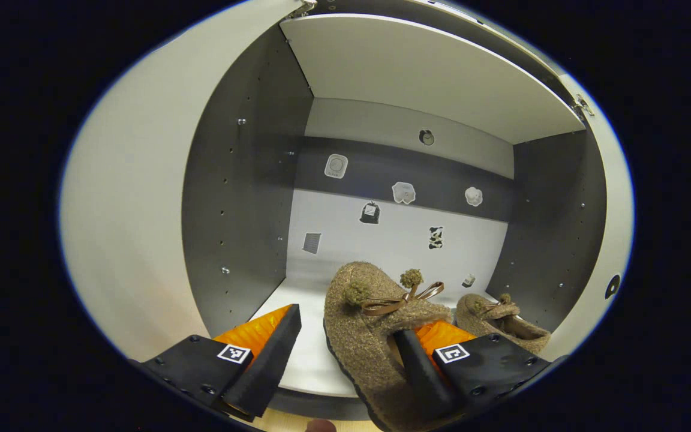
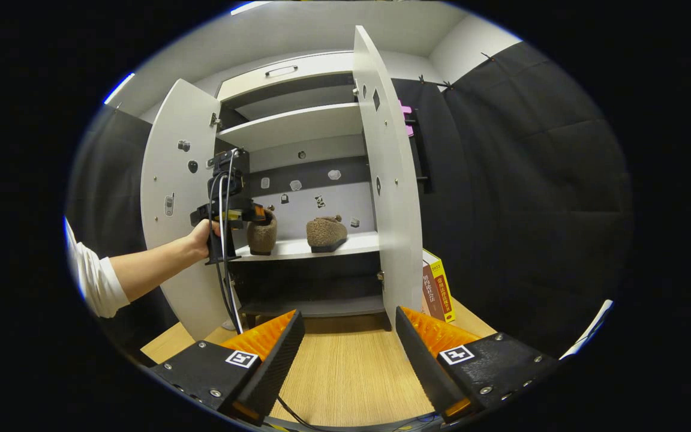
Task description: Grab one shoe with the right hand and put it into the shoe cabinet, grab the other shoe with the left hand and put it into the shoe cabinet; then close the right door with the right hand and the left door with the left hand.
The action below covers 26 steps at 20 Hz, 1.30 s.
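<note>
In the left gripper view, the left door [image 1: 135, 240] of the shoe cabinet [image 1: 243, 198] curves along the left edge, its outer part cut off. The left gripper [image 1: 345, 354] has its jaws wide apart over the front edge of the white shelf [image 1: 306, 360]. A brown fuzzy slipper [image 1: 375, 324] with a ribbon bow lies between them, toe toward the back wall; the right finger [image 1: 420, 366] sits inside its opening, touching the heel rim, while the left finger stands clear of it. The slipper's heel is cut off at the bottom, so whether it hangs over the shelf's front edge is hard to tell. The second slipper [image 1: 501, 321] rests near the shelf's right end, partly hidden behind the right finger. Small stickers dot the back wall, too small to make out.

In the right gripper view, a hand [image 2: 201, 237] with a white sleeve holds the left gripper at the shelf's left end. Both slippers sit on the shelf, between the open doors. The right door [image 2: 390, 180] stands open, hiding part of some books [image 2: 438, 288] on the wooden tabletop [image 2: 345, 366]. The right gripper [image 2: 348, 351] hangs over that tabletop, jaws wide apart, holding nothing.
</note>
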Tool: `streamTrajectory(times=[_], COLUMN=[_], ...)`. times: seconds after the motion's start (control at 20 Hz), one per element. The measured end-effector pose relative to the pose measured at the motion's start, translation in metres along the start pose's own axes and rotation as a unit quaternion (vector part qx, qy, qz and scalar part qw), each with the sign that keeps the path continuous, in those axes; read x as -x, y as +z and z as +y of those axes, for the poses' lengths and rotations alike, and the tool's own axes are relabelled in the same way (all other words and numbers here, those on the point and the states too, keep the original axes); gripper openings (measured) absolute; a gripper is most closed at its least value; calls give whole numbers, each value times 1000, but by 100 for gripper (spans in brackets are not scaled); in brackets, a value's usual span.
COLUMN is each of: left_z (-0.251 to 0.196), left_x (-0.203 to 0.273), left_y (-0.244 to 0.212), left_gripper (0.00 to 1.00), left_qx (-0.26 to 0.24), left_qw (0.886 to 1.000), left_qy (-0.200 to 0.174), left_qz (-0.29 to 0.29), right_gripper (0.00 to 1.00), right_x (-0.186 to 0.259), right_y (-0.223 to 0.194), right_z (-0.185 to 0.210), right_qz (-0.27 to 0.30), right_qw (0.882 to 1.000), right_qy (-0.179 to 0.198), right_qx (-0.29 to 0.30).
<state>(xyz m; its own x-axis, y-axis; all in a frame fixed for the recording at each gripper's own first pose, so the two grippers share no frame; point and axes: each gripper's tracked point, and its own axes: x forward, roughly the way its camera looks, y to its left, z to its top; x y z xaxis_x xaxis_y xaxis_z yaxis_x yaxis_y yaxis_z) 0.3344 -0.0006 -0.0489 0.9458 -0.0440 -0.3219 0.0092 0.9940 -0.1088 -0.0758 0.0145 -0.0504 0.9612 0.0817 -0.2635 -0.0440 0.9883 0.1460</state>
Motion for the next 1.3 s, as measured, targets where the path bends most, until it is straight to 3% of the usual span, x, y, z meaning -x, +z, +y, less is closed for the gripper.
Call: streamTrajectory(times=[0.05, 0.1, 0.25, 0.35, 0.4, 0.7, 0.75, 0.8, 0.85, 0.95, 1.0, 1.1, 1.3], left_z=[-3, -6, -15, -16, -17, -5, -7, -7, -4, -3, -4, -6, -5], left_x=[8, 15, 11, -13, -29, -85, -86, -85, -80, -68, -61, -55, -33], left_y=[0, 1, -1, -12, -19, -56, -57, -55, -56, -47, -43, -42, -41], left_gripper=[93, 99, 95, 99, 95, 96, 96, 96, 96, 97, 100, 96, 100], left_qx=[3, 4, -2, -5, 4, 23, 35, 43, 45, 50, 42, 16, 8], left_qw=[1000, 1000, 999, 999, 998, 995, 995, 995, 995, 996, 997, 998, 998], left_qy=[-7, -16, -35, -40, -46, -41, -44, -42, -36, -35, -36, -42, -33], left_qz=[-3, -10, -7, 18, 34, 85, 85, 81, 84, 62, 52, 46, 50], right_gripper=[94, 94, 94, 94, 94, 94, 89, 94, 90, 94, 94, 94, 94], right_x=[-1, -2, -7, -7, -5, 2, -1, -3, -5, -10, -15, -23, -34], right_y=[1, 1, -4, -4, -4, -3, -3, -5, -6, -6, -5, -5, -2], right_z=[3, 5, 14, 22, 24, 24, 27, 30, 29, 22, 18, 11, -2], right_qz=[0, -1, 7, 10, 9, -2, -1, 1, 4, 3, 1, 5, 6], right_qw=[1000, 1000, 1000, 1000, 1000, 998, 998, 998, 998, 999, 999, 999, 1000], right_qy=[1, 2, 5, 3, -3, -68, -67, -63, -60, -53, -47, -30, 7], right_qx=[1, 2, -4, -14, -15, 10, 2, -6, -10, -11, -11, -11, 10])
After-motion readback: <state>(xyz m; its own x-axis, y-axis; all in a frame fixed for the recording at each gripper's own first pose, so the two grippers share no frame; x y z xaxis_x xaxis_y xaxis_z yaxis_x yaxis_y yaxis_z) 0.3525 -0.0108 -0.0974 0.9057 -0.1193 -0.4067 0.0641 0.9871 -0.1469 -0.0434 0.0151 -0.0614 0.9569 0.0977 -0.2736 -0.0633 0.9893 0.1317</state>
